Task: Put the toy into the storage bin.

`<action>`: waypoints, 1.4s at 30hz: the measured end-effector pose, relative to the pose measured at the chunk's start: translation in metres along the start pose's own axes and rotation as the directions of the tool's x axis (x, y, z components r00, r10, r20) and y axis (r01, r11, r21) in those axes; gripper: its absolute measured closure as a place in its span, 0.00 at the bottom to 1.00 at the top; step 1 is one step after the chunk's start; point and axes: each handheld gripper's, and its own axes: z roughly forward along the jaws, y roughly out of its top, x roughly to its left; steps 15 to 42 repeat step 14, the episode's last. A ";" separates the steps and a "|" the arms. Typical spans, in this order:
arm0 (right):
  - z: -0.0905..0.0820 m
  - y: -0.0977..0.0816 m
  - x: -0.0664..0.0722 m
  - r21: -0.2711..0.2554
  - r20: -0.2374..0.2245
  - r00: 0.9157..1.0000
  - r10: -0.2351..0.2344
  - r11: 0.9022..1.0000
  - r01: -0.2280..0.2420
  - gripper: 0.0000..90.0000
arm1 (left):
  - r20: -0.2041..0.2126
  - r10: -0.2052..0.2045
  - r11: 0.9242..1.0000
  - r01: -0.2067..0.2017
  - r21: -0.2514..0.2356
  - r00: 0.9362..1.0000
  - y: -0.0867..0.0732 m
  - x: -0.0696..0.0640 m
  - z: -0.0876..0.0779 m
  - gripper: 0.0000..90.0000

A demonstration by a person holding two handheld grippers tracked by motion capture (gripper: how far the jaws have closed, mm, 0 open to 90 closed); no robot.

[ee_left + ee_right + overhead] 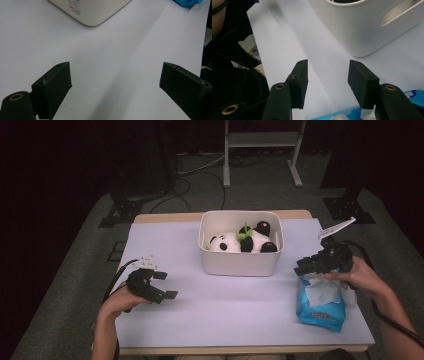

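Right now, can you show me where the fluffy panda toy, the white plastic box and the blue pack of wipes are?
black-and-white plush panda [226,243], high view, its white head.
white plastic box [240,263], high view, its front wall.
blue pack of wipes [320,311], high view, its blue wrapper.

Grey carpet [75,250] being lit dimly; white metal stand [262,150] being seen at 12 o'clock; black cables [200,175] being trailed at 11.

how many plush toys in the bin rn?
1. A panda plush lies inside the white bin at the table's far middle. The bin walls could hide something smaller beneath it. The blue wipes pack sits outside, under the right gripper.
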 end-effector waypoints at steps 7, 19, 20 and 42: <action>0.001 -0.015 0.006 0.002 -0.007 1.000 -0.002 1.000 0.002 0.55 | 0.011 -0.004 1.000 0.004 0.006 1.000 -0.001 0.000 0.005 0.11; 0.000 -0.027 0.009 0.000 -0.006 1.000 0.007 1.000 -0.007 0.54 | 0.014 0.002 1.000 -0.002 0.004 1.000 0.001 -0.001 0.006 0.10; 0.000 -0.027 0.009 0.000 -0.006 1.000 0.007 1.000 -0.007 0.54 | 0.014 0.002 1.000 -0.002 0.004 1.000 0.001 -0.001 0.006 0.10; 0.000 -0.027 0.009 0.000 -0.006 1.000 0.007 1.000 -0.007 0.54 | 0.014 0.002 1.000 -0.002 0.004 1.000 0.001 -0.001 0.006 0.10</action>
